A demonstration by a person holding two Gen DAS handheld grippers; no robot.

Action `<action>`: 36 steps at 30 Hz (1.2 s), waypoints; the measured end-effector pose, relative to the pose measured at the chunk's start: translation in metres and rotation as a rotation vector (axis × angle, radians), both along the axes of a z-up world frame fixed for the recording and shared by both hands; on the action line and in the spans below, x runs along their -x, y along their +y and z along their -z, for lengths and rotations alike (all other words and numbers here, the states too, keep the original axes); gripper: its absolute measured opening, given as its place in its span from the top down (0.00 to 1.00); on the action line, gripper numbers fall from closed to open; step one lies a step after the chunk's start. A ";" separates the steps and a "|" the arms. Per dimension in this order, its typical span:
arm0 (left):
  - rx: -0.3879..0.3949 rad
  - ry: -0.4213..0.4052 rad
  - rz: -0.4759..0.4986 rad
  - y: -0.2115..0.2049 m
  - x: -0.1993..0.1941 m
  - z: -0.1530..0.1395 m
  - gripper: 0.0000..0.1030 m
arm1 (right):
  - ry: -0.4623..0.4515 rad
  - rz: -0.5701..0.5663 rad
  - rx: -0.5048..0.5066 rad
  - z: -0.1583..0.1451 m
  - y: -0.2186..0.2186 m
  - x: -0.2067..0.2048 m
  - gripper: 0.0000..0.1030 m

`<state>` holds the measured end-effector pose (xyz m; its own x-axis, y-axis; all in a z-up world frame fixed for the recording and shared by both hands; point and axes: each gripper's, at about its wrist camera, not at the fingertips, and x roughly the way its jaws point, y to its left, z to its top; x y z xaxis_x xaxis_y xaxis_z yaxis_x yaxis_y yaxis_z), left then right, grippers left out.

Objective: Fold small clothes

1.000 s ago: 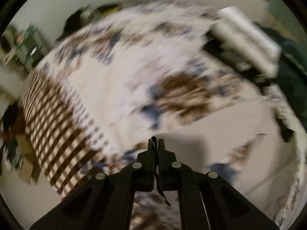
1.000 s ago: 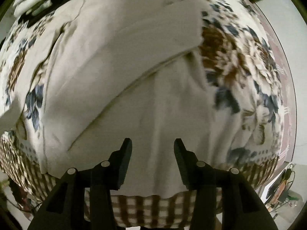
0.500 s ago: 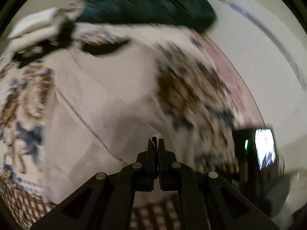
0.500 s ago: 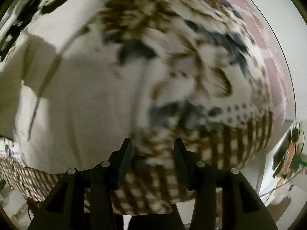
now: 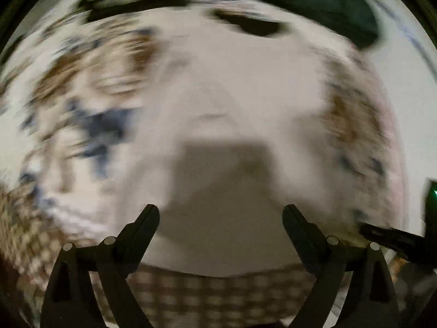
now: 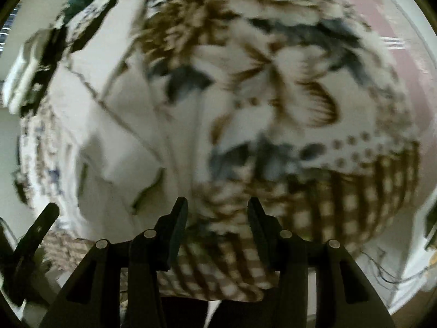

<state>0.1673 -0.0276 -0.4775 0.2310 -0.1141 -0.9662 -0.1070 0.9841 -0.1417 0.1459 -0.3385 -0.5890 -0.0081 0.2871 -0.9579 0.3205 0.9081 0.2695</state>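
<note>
A pale cream garment (image 5: 218, 125) lies spread on a floral bedspread; the left wrist view is blurred. My left gripper (image 5: 220, 216) is open wide and empty, just above the garment's near hem. In the right wrist view the same garment (image 6: 109, 125) lies at the left with a fold seam across it. My right gripper (image 6: 217, 210) is open and empty over the checked border of the bedspread (image 6: 273, 87), to the right of the garment. The left gripper's finger (image 6: 35, 235) shows at the lower left of that view.
A dark green cloth (image 5: 314, 2) lies at the far end of the bed. White and black folded items (image 5: 131, 0) sit at the far left. The bed's checked edge (image 5: 218, 292) runs below my left gripper. A screen (image 5: 430, 199) glows at the right.
My left gripper was shut and is now open wide. It swung from the bed's left side to face the garment. My right gripper moved right, off the garment, over the bedspread's border.
</note>
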 end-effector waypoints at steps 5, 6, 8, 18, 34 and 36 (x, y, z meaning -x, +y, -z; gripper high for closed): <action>-0.055 0.119 -0.125 0.063 0.003 0.048 0.12 | 0.035 -0.060 -0.104 0.019 0.025 -0.010 0.54; -0.043 0.143 -0.123 0.066 0.004 0.056 0.12 | 0.060 -0.073 -0.100 0.028 0.029 -0.010 0.54; -0.013 0.178 -0.100 0.067 0.010 0.068 0.16 | 0.101 -0.080 -0.098 0.041 0.035 -0.004 0.54; 0.115 0.187 -0.106 0.055 0.041 0.076 0.84 | 0.128 -0.034 -0.115 0.045 0.011 0.005 0.93; 0.492 0.060 -0.350 0.091 -0.073 0.015 0.96 | -0.004 0.136 -0.334 -0.034 -0.078 -0.080 0.96; 0.481 0.041 -0.355 0.107 -0.115 0.017 0.94 | -0.063 0.142 -0.305 -0.037 -0.078 -0.118 0.96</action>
<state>0.2825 0.0798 -0.4944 0.2987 -0.4636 -0.8342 -0.4325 0.7134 -0.5514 0.2640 -0.4161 -0.5515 0.1092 0.5547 -0.8249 0.4119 0.7300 0.5454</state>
